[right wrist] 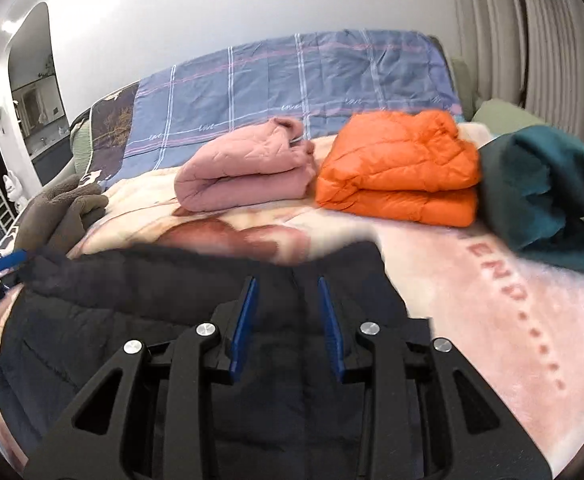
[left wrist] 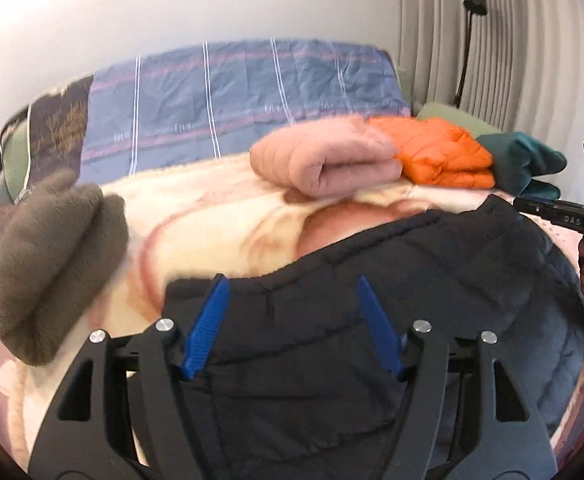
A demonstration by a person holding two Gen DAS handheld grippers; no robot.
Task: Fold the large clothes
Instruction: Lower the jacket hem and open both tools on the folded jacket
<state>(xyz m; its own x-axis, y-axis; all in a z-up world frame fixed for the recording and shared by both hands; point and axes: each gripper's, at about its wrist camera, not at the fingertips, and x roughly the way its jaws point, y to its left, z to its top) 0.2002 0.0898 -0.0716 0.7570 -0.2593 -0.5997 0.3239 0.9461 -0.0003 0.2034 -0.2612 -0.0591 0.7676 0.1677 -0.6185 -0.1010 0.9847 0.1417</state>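
A dark navy quilted jacket (left wrist: pixel 391 288) lies folded on the pink blanket of the bed, and also shows in the right wrist view (right wrist: pixel 172 312). My left gripper (left wrist: pixel 292 284) is open, its blue fingers (left wrist: pixel 208 328) wide apart just above the jacket's left part. My right gripper (right wrist: pixel 288 284) is open above the jacket's right part, its blue fingers (right wrist: pixel 246 328) apart with nothing between them. The right gripper's body (left wrist: pixel 567 216) shows at the right edge of the left wrist view. The left gripper's blue tip (right wrist: pixel 10 260) shows at the jacket's far left edge.
Behind the jacket lie a folded pink jacket (right wrist: pixel 244 172), a folded orange puffer jacket (right wrist: pixel 399 176) and a teal garment (right wrist: pixel 543 196). A grey-brown fleece garment (left wrist: pixel 52 260) sits at the left. A blue striped sheet (right wrist: pixel 292 84) covers the bed's back, with a pleated curtain (right wrist: pixel 531 40) at right.
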